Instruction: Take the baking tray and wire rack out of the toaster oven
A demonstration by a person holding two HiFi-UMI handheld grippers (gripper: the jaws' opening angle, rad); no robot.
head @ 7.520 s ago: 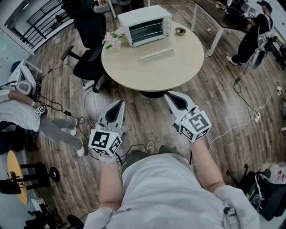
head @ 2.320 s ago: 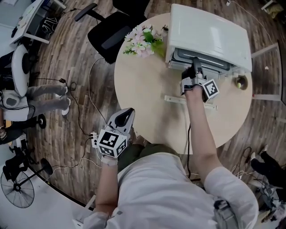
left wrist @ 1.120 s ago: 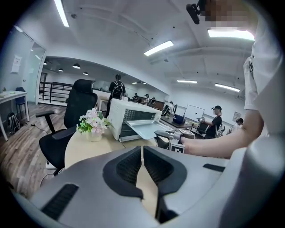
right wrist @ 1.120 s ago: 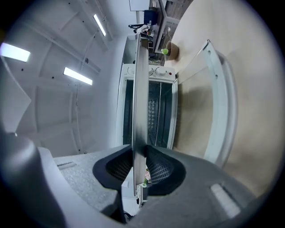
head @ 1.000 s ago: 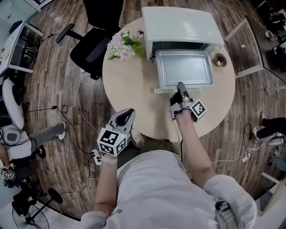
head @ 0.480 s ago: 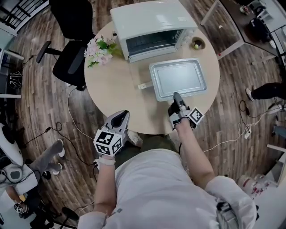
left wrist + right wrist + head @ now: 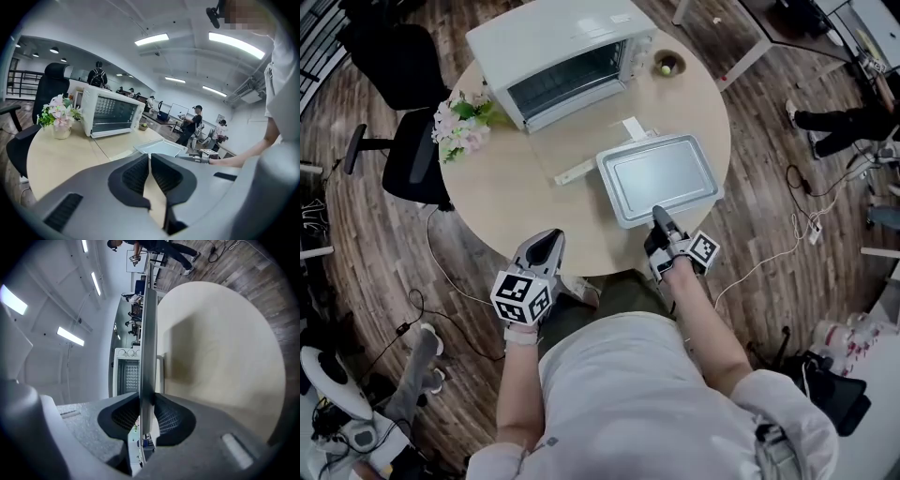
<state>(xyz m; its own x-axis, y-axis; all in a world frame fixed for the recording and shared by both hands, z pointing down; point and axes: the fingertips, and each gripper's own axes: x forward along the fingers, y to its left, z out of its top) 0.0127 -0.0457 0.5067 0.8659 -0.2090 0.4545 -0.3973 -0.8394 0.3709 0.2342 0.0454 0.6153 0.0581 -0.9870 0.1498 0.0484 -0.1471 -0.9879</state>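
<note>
The silver baking tray (image 7: 658, 176) is out of the white toaster oven (image 7: 553, 52) and hangs a little above the round table (image 7: 525, 202), near its right front. My right gripper (image 7: 657, 217) is shut on the tray's near rim. In the right gripper view the tray (image 7: 149, 329) runs edge-on between the pads of my right gripper (image 7: 147, 414), casting a shadow on the table. The oven's door lies open, its white handle bar (image 7: 592, 157) left of the tray. The wire rack does not show plainly. My left gripper (image 7: 547, 243) is shut and empty at the table's front edge.
A pot of pink flowers (image 7: 461, 116) stands left of the oven, and a small bowl (image 7: 667, 66) sits to its right. A black office chair (image 7: 405, 155) is by the table's left side. Cables lie on the wood floor. People stand at the far desks (image 7: 192, 124).
My right gripper has drawn the tray clear of the oven and toward the table's front edge. My left gripper has shifted only slightly, staying shut.
</note>
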